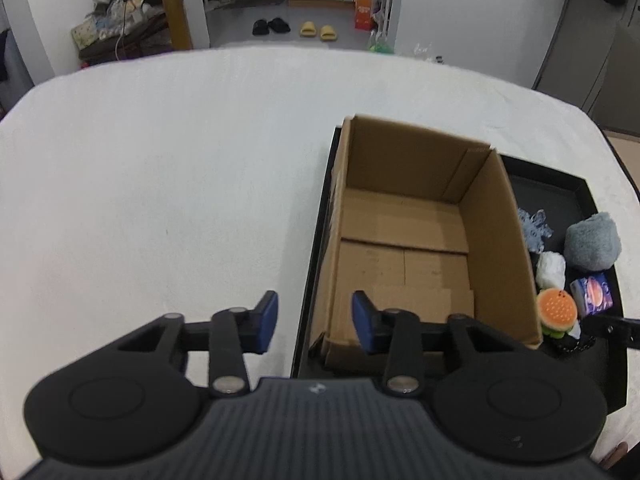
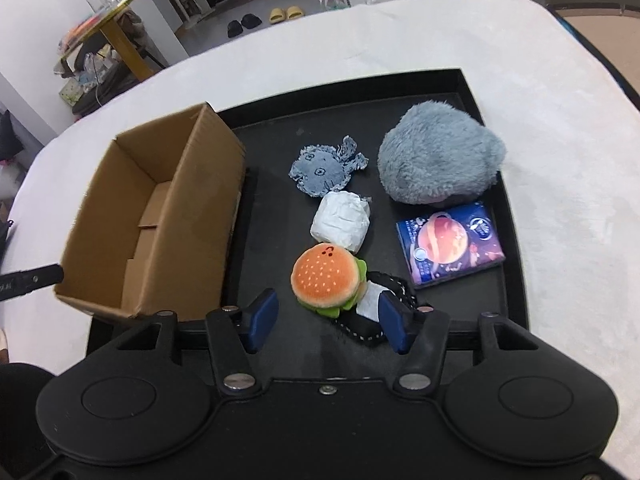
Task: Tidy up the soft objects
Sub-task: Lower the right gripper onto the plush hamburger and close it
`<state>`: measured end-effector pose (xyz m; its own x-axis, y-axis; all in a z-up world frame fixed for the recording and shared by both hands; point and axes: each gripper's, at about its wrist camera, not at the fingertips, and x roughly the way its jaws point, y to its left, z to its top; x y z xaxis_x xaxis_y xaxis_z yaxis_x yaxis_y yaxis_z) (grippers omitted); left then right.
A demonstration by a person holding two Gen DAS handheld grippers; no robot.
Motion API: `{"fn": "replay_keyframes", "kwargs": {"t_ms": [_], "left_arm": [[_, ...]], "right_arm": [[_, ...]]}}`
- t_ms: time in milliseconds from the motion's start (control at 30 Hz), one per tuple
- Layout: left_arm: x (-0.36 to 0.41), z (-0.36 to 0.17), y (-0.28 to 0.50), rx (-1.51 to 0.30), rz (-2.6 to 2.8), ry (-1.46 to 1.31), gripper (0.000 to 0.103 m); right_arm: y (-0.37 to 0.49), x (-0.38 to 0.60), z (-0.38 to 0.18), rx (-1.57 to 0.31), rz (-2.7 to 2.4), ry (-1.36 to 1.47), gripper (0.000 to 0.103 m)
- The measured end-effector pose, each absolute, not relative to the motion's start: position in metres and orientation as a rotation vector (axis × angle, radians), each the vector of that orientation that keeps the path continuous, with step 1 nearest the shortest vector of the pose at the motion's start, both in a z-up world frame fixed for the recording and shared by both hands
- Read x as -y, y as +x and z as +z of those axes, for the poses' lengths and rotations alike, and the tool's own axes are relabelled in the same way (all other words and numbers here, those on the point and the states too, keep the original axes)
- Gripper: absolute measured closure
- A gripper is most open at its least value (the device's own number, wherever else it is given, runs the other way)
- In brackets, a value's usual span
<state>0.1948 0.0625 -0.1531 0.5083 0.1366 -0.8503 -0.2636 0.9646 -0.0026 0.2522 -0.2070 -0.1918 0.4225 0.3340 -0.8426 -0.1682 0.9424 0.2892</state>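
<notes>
An empty cardboard box (image 1: 404,248) (image 2: 160,220) stands at the left of a black tray (image 2: 472,92) (image 1: 568,184). In the tray lie a plush burger (image 2: 326,276) (image 1: 556,312), a black stitched soft piece (image 2: 384,312), a white wrapped bundle (image 2: 340,220) (image 1: 551,269), a denim patch (image 2: 324,170) (image 1: 534,230), a grey fluffy plush (image 2: 438,160) (image 1: 594,242) and a tissue pack (image 2: 448,244) (image 1: 592,294). My right gripper (image 2: 327,320) is open just before the burger. My left gripper (image 1: 314,322) is open over the box's near left corner.
The tray sits on a table with a white cloth (image 1: 160,180). Beyond the far edge are a floor with slippers (image 1: 296,28), a wooden-legged table (image 1: 176,4) and clutter.
</notes>
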Motion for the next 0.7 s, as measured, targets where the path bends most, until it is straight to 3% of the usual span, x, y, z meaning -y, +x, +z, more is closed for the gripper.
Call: {"fn": "replay_keyframes", "kwargs": {"t_ms": [200,433,500,567,700], "left_arm": [[-0.063,-0.159,0.196,-0.988,0.230,-0.150,0.080],[-0.061,-0.165,0.198,-0.981,0.219,-0.137,0.083],[-0.060,-0.168,0.200,-0.981,0.209,-0.135,0.088],[-0.061,-0.169,0.200,-0.990,0.201,-0.144,0.096],[-0.061,-0.168,0.197,-0.988,0.193,-0.154,0.097]], "right_arm": [[0.265,0.199,-0.213,-1.126,0.295,0.152,0.050],[0.274,0.190,-0.220,-1.100,0.288,0.103,0.051],[0.274,0.186,-0.222,-1.098,0.298,0.089,0.059],[0.273,0.183,-0.224,-1.106,0.303,0.068,0.079],[0.268,0.183,-0.227,-1.106,0.291,0.056,0.093]]}}
